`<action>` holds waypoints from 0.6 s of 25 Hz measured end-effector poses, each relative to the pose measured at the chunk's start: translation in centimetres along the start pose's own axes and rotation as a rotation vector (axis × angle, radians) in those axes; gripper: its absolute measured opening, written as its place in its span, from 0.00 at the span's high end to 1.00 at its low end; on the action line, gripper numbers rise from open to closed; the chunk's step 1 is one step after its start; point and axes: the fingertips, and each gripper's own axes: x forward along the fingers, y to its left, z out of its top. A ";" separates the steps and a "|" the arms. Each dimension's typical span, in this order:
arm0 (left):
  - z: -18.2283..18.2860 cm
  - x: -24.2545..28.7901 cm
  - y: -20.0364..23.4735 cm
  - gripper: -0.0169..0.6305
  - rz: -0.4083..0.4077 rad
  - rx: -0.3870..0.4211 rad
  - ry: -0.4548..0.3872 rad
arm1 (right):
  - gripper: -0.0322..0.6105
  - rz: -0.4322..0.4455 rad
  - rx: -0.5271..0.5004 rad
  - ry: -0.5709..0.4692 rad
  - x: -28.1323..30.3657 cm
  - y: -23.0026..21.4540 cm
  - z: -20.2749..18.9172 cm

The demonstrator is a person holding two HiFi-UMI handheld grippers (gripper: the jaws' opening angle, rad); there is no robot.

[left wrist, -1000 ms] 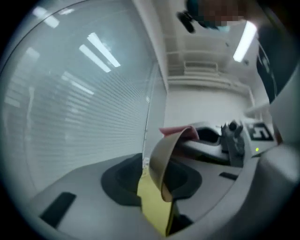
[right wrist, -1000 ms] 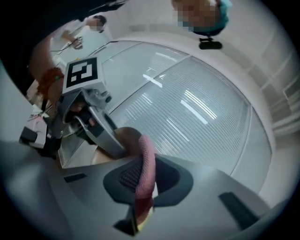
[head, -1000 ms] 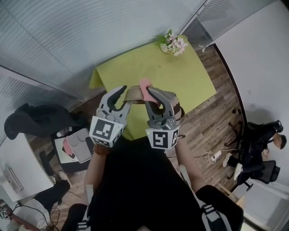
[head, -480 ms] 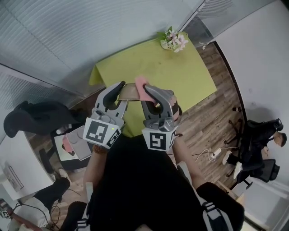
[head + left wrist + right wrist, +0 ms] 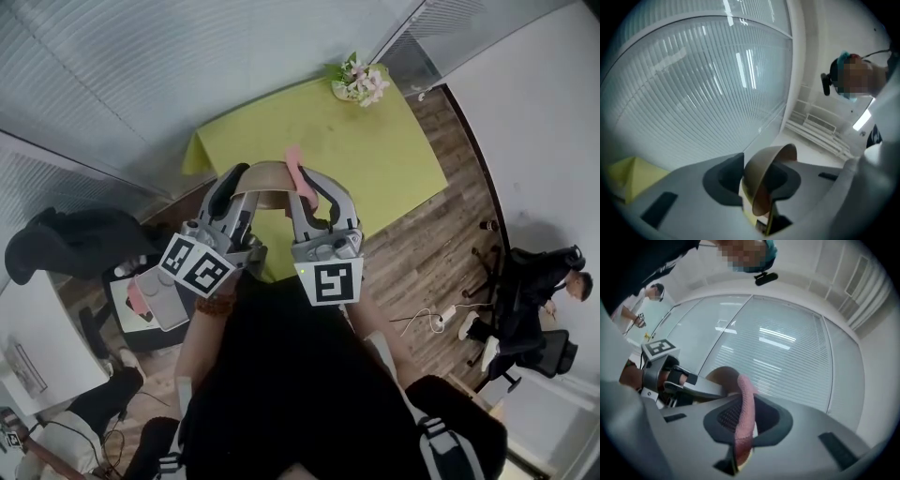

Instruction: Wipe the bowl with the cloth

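A tan bowl is held up over the near edge of the green table. My left gripper has its pads on the bowl's wall, with the rim between them; its jaws have just been opening a little. In the left gripper view the bowl stands on edge. My right gripper is shut on a pink cloth. The cloth sticks up between the right pads, right beside the bowl. Whether cloth and bowl touch I cannot tell.
A small bunch of flowers sits at the table's far corner. A dark chair with clothing and a white stool stand at the left. A seated person is at the right, on the wooden floor.
The left gripper has rolled, so its marker cube now tilts, and it moved slightly away with the bowl. The right gripper has rolled too; the cloth now stands narrower and nearer the rim.
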 end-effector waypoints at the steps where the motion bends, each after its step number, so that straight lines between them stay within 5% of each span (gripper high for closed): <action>1: -1.0 0.2 0.4 0.83 -0.002 0.046 0.068 | 0.91 0.013 -0.083 0.040 0.2 0.1 -0.9; 3: -3.1 0.8 0.9 0.83 0.006 0.224 0.235 | 0.91 0.062 -0.324 0.083 0.5 0.5 -2.0; 5: -4.6 1.4 1.1 0.83 0.051 0.487 0.375 | 0.91 0.122 -0.526 0.083 0.4 1.0 -2.5; 7: -5.5 2.0 1.1 0.88 0.081 0.661 0.456 | 0.91 0.157 -0.590 0.085 0.4 0.9 -2.8; 11: -5.2 2.2 1.0 0.89 0.081 0.562 0.428 | 0.91 0.131 -0.564 0.089 0.3 0.6 -2.5; 15: -4.1 2.0 0.5 0.89 0.064 0.368 0.309 | 0.91 0.086 -0.403 0.055 0.0 -0.1 -1.7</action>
